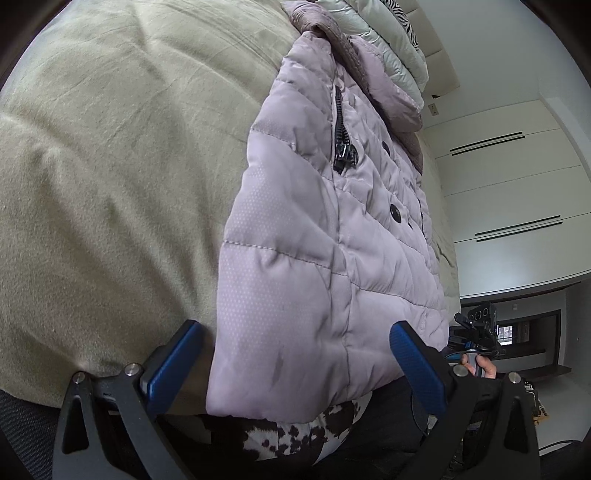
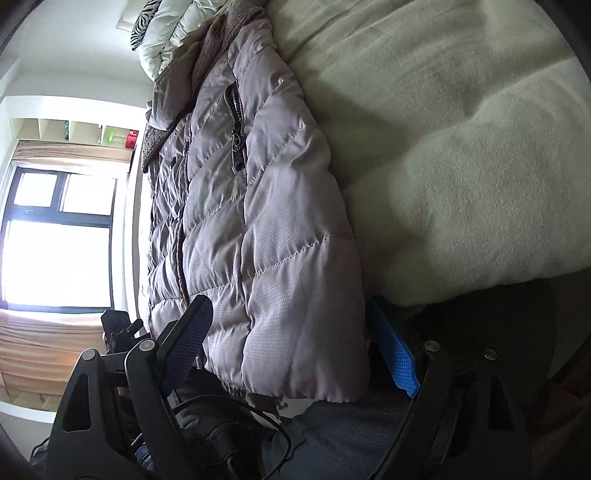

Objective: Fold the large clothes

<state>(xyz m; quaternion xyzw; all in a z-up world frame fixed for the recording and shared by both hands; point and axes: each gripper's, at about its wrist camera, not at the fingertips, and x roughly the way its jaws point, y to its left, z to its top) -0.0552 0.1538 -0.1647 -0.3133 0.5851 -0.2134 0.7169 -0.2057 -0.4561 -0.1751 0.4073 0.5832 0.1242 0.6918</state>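
A pale lilac quilted jacket point(image 1: 332, 229) lies flat on the beige blanket point(image 1: 110, 184) of a bed, with its zip pocket and dark snaps facing up and its collar at the far end. My left gripper point(image 1: 295, 365) is open, and its blue fingers point(image 1: 177, 362) straddle the jacket's near hem. In the right wrist view the same jacket point(image 2: 258, 240) runs away from me. My right gripper point(image 2: 291, 347) stands wide open around the other hem corner. A hand point(image 1: 480, 369) holding the right gripper shows past the jacket's edge.
A white puffer garment point(image 1: 388, 40) and a zebra-print cushion point(image 2: 142, 22) lie beyond the collar. White wardrobe doors point(image 1: 509, 184) stand on one side of the bed, a bright window point(image 2: 55, 229) on the other. Brown-and-white patterned cloth point(image 1: 295, 435) shows under the hem. A black cable point(image 2: 258, 413) hangs near my right gripper.
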